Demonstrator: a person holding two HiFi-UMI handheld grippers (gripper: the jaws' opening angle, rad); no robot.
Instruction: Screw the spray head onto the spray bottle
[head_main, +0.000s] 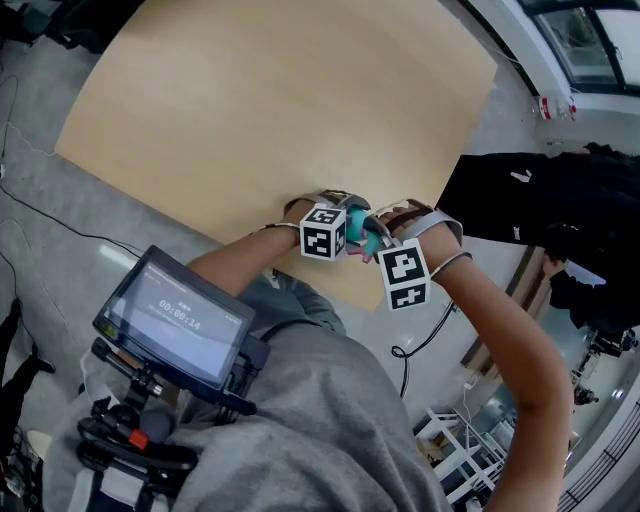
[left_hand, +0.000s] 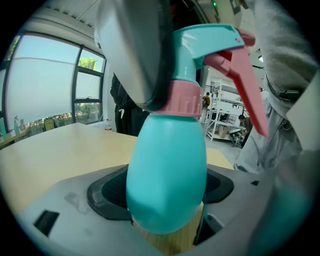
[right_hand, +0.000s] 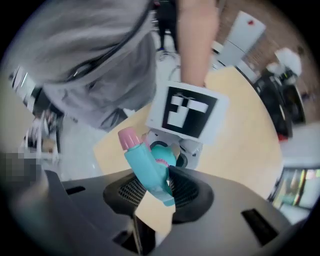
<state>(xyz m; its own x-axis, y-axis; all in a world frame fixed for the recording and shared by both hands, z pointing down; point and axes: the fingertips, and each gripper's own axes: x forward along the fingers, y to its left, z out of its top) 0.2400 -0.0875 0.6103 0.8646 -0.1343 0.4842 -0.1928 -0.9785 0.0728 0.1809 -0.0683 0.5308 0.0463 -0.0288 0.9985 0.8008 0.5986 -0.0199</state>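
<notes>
A teal spray bottle (left_hand: 167, 170) stands upright between the jaws of my left gripper (left_hand: 167, 200), which is shut on its belly. A pink collar (left_hand: 182, 102) joins it to the teal spray head (left_hand: 210, 42), whose pink trigger (left_hand: 247, 85) points right. In the right gripper view the spray head (right_hand: 147, 167) with its pink nozzle (right_hand: 129, 137) lies between the pads of my right gripper (right_hand: 157, 192), which is shut on it. In the head view both grippers meet at the bottle (head_main: 358, 238) near the table's front edge, the left gripper (head_main: 348, 226) facing the right gripper (head_main: 376, 242).
The light wooden table (head_main: 270, 110) stretches away beyond the grippers. A person in black (head_main: 540, 210) stands at its right side. A small screen (head_main: 180, 320) is mounted at my chest. White shelving (left_hand: 222, 112) stands in the background.
</notes>
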